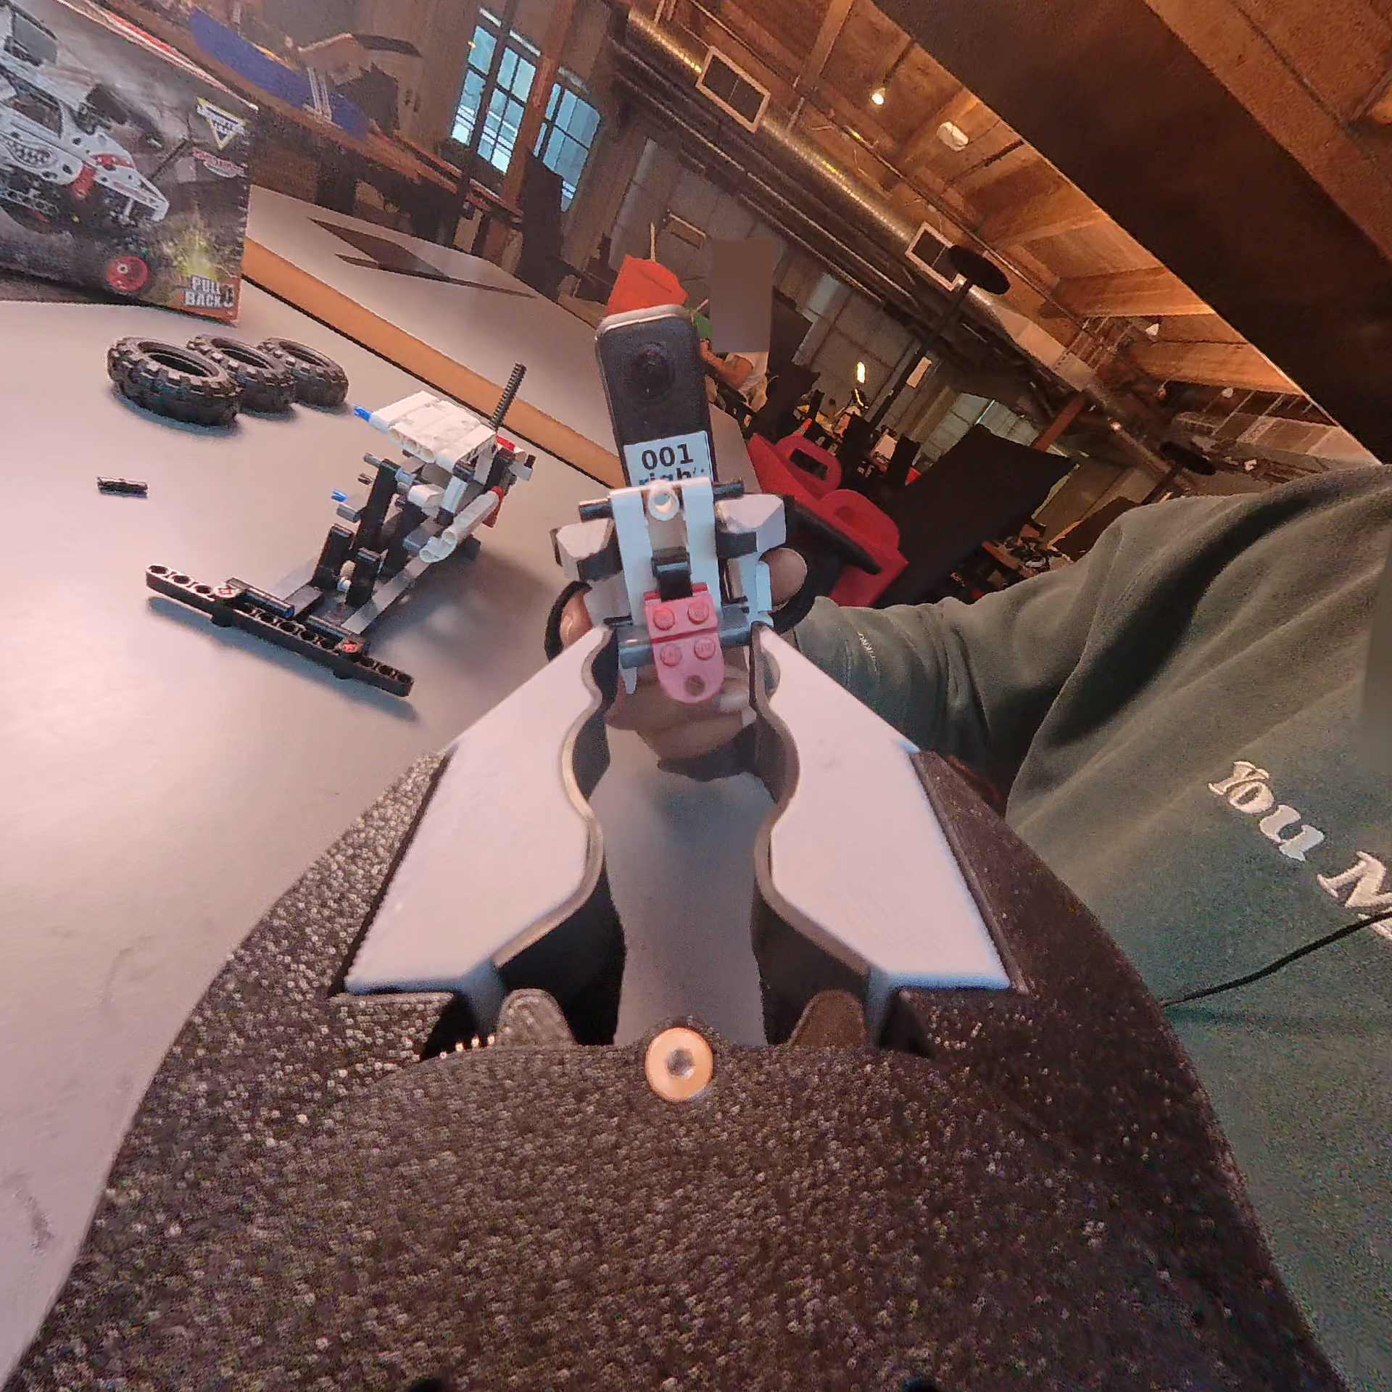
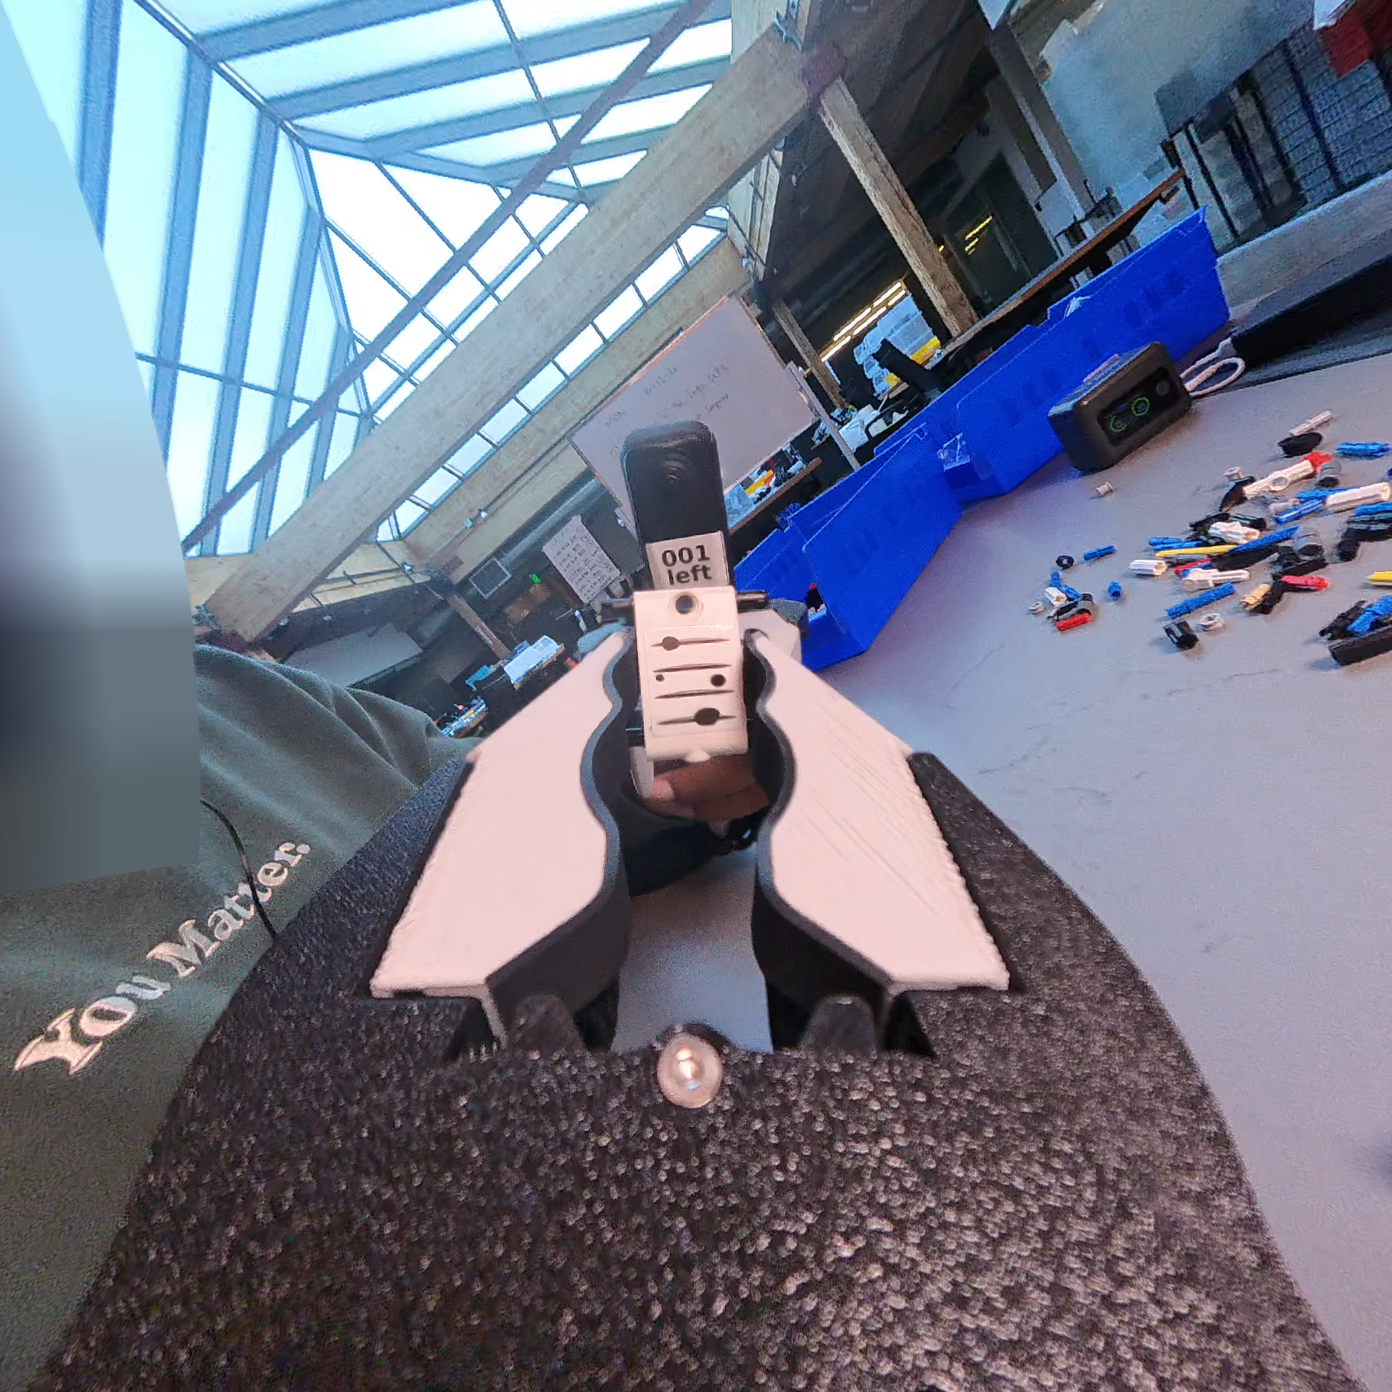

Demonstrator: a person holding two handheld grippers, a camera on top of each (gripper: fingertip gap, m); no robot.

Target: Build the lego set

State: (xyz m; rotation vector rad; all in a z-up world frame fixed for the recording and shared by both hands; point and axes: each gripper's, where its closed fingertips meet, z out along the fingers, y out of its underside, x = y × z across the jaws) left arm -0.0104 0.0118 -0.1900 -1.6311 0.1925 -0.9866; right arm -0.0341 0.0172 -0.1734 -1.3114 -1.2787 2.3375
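Note:
Both grippers face each other above the grey table and meet on one small white Lego sub-assembly. In the left wrist view the sub-assembly (image 1: 674, 572) shows white and grey parts with pink plates at its lower end. My left gripper (image 1: 678, 655) is shut on its lower end. In the right wrist view the sub-assembly (image 2: 689, 678) shows a white panel with black spots, and my right gripper (image 2: 687, 663) is shut on its sides. A partly built black and white chassis (image 1: 361, 542) lies on the table to the left. A hand's fingers show behind the piece.
Three black tyres (image 1: 226, 377), a small black piece (image 1: 120, 486) and the set's box (image 1: 113, 151) lie at the far left. A spread of loose pieces (image 2: 1265, 542), blue bins (image 2: 979, 482) and a black device (image 2: 1122, 407) are at the right. The person's green sleeve (image 1: 1130, 640) is close by. My two grippers' fingertips are within a few centimetres of each other.

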